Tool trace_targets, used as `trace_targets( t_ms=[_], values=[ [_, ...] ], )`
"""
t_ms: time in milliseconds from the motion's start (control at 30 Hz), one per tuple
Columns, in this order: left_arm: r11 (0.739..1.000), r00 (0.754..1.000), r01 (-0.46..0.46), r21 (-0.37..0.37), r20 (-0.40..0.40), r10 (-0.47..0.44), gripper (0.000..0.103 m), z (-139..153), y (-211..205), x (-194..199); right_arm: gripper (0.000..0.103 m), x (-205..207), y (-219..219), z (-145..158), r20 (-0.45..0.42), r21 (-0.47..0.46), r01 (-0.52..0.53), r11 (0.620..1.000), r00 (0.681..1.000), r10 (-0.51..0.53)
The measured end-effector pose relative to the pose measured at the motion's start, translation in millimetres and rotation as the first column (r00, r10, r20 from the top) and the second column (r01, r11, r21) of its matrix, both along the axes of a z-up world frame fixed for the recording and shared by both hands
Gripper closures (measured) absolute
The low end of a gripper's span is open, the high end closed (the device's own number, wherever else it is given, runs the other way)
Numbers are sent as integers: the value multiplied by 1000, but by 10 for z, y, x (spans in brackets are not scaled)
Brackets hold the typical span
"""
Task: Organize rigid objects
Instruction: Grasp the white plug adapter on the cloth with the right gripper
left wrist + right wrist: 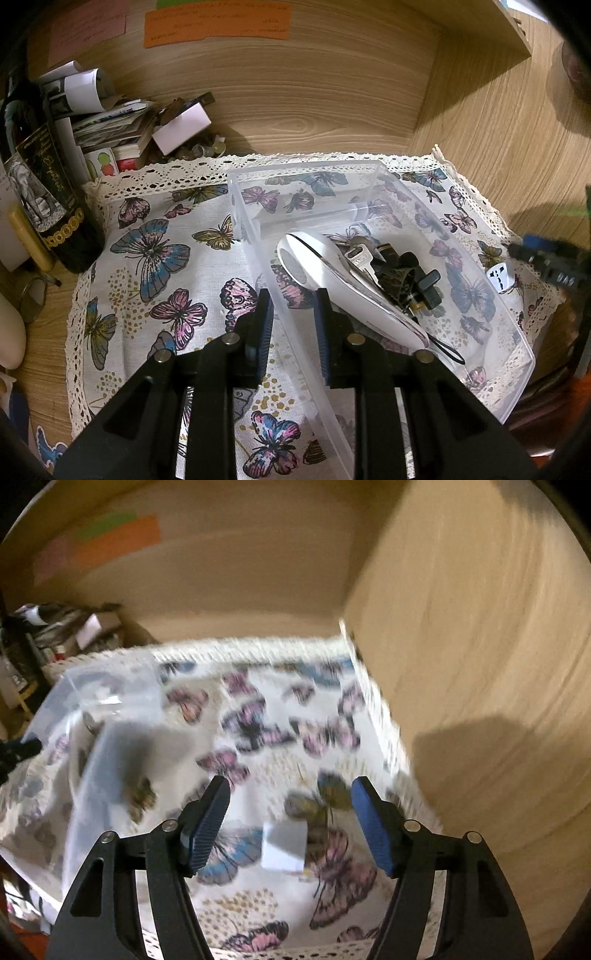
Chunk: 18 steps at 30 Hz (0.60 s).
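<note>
Hovering with jaws spread, the right tongs [290,816] frame a small white cube [284,845] just ahead on the butterfly cloth [258,720]; the left tongs [293,314], narrowly parted, straddle the clear bin's [517,354] wall.

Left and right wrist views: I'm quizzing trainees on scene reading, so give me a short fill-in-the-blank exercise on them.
1. The white handheld device lies inside the clear plastic ____.
2. The tablecloth is printed with ____.
3. The right gripper is open above a small white ____ lying on the cloth.
4. The left gripper's fingers straddle the container's near ____.

Missing words: container; butterflies; cube; wall
</note>
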<state>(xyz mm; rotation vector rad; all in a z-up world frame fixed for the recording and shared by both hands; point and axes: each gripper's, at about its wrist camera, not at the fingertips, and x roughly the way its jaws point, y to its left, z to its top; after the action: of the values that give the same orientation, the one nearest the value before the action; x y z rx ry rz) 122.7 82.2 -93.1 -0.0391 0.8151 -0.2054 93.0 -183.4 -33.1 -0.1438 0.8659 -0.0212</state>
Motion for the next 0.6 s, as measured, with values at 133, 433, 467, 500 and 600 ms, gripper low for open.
trace_targets(
  t_ms=[133, 433, 467, 500, 600],
  values=[
    [1000, 1000, -1, 3, 1, 1, 82, 2, -1, -2, 38, -19, -107, -254, -60, 55, 30, 998, 998, -27],
    [1000, 1000, -1, 2, 2, 1, 82, 3, 5, -1, 59, -34, -126, -422, -97, 98, 40, 994, 995, -30],
    [1000, 1000, -1, 0, 0, 1, 82, 2, 4, 0, 59, -34, -129, -413, -96, 101, 39, 994, 995, -29],
    [1000, 1000, -1, 0, 0, 1, 82, 2, 3, 1, 59, -40, -128, -400, -91, 101, 37, 994, 995, -28],
    [1000, 1000, 0, 2, 0, 0, 82, 1, 2, 0, 59, -46, -94, -328, -73, 93, 20, 995, 997, -13]
  ],
)
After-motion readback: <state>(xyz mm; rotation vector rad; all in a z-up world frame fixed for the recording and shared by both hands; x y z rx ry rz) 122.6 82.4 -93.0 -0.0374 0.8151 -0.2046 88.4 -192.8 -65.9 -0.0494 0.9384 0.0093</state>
